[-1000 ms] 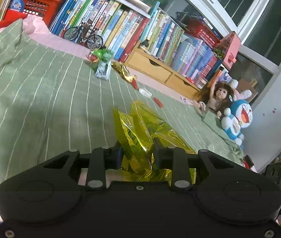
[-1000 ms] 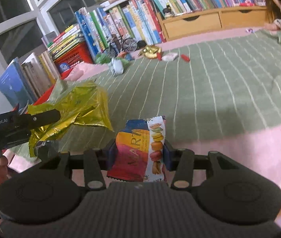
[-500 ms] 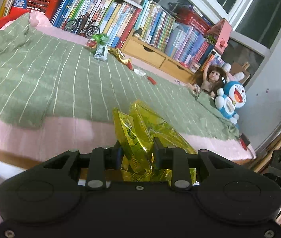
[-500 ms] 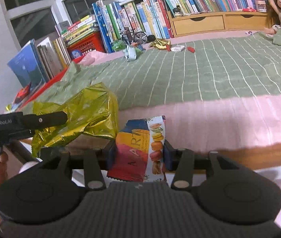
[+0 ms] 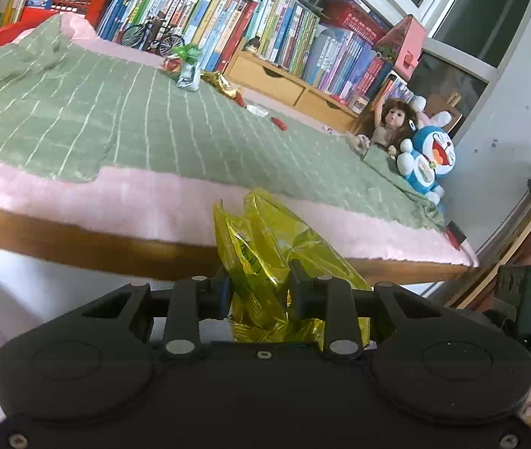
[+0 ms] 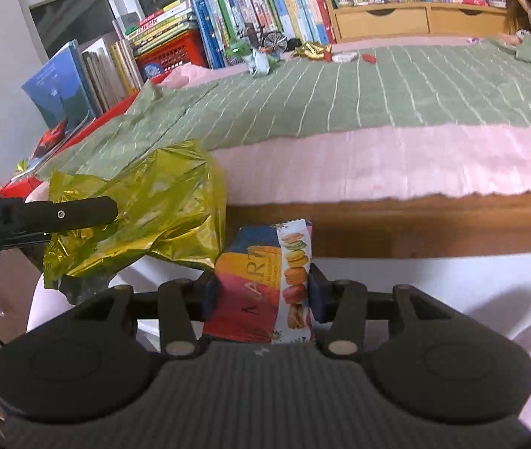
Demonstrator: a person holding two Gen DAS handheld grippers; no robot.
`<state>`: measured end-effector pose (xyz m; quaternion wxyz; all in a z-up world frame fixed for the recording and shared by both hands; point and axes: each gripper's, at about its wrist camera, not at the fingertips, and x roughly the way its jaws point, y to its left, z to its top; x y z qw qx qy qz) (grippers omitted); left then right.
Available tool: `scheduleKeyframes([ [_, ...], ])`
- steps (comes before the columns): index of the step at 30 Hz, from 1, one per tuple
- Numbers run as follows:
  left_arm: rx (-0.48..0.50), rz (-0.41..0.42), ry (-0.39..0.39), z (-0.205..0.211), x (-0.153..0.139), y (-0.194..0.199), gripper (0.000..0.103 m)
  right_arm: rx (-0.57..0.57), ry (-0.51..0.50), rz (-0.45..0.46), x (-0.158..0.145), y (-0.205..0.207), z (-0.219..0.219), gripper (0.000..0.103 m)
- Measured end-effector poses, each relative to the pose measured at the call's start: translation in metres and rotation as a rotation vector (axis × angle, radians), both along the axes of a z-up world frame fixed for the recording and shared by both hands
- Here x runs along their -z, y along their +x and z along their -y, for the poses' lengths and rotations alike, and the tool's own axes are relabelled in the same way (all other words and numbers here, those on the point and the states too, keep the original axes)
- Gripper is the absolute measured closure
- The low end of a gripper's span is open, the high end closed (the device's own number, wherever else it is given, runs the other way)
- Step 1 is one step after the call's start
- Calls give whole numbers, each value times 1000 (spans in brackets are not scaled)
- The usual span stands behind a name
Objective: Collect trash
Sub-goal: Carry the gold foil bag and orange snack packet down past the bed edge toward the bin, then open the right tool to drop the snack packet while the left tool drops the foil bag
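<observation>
Trash in both grippers. The left gripper (image 5: 258,292) is clamped nearly closed on a crumpled yellow-gold foil wrapper (image 5: 265,250), and the right gripper (image 6: 261,292) has its jaws about half apart, pads pressed against a colourful macaron snack packet (image 6: 265,280) that stands upright between them. Both are held off the near edge of the bed with the green striped blanket (image 6: 378,86) and pink sheet (image 6: 396,164). More litter sits at the far side by the row of upright books (image 5: 209,18) (a green-and-silver wrapper (image 5: 188,71), a gold one (image 5: 222,82), small red bits (image 5: 278,122)). A brown-haired doll (image 5: 387,123) and blue cat plush (image 5: 428,161) sit far right.
</observation>
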<state>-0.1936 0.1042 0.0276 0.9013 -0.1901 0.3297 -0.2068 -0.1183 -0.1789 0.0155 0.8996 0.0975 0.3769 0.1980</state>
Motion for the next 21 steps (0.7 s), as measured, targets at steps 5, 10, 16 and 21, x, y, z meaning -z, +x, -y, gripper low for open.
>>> scheduleKeyframes([
  [5, -7, -3, 7, -7, 2, -12, 75, -18, 0, -28, 6, -1, -3, 52],
  [10, 35, -10, 48, -9, 1, -26, 75, -29, -12, -45, 8, -1, -6, 52],
  [16, 41, -42, 71, -12, 9, -35, 75, -50, -23, -67, 14, -4, -13, 52],
  [21, 47, -76, 62, -14, 20, -34, 75, -72, -44, -86, 21, -6, -21, 54],
])
